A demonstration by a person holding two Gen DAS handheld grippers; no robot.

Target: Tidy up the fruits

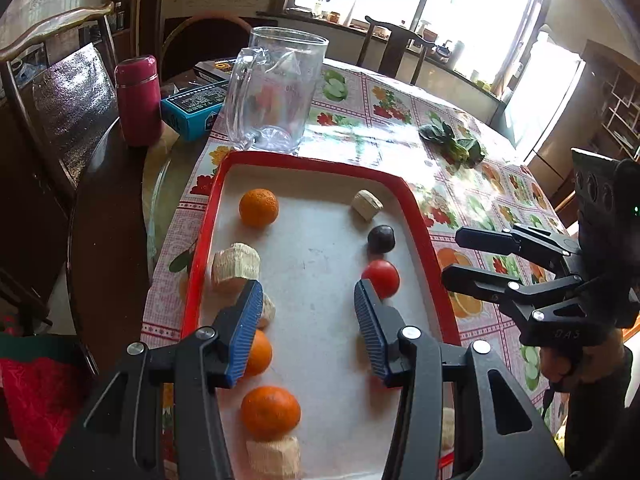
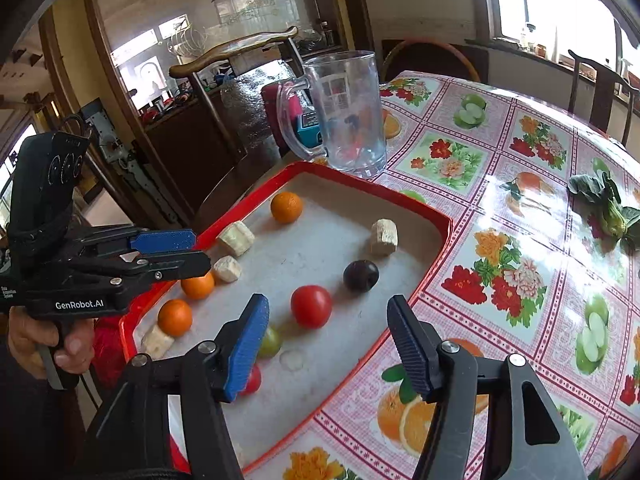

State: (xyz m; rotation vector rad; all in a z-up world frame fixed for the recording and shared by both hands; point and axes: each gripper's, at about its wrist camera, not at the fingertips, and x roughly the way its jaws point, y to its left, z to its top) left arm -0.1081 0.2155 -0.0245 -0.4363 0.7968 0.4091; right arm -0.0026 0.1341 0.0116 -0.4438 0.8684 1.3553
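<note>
A red-rimmed tray (image 1: 316,160) (image 2: 432,216) holds oranges (image 1: 259,207) (image 2: 286,207), a red tomato (image 1: 381,278) (image 2: 311,306), a dark plum (image 1: 381,238) (image 2: 361,275), a green fruit (image 2: 271,342) and several pale banana chunks (image 1: 235,267) (image 2: 384,237). My left gripper (image 1: 308,312) is open and empty above the tray's middle; it also shows in the right wrist view (image 2: 200,250). My right gripper (image 2: 328,344) is open and empty over the tray's near edge, right of the tomato; it also shows in the left wrist view (image 1: 450,256).
A clear plastic jug (image 1: 276,92) (image 2: 344,116) stands behind the tray. A magenta flask (image 1: 138,100) and a blue box (image 1: 192,110) sit at the table's left. Leafy greens (image 1: 452,142) (image 2: 608,208) lie on the flowered tablecloth. Chairs surround the table.
</note>
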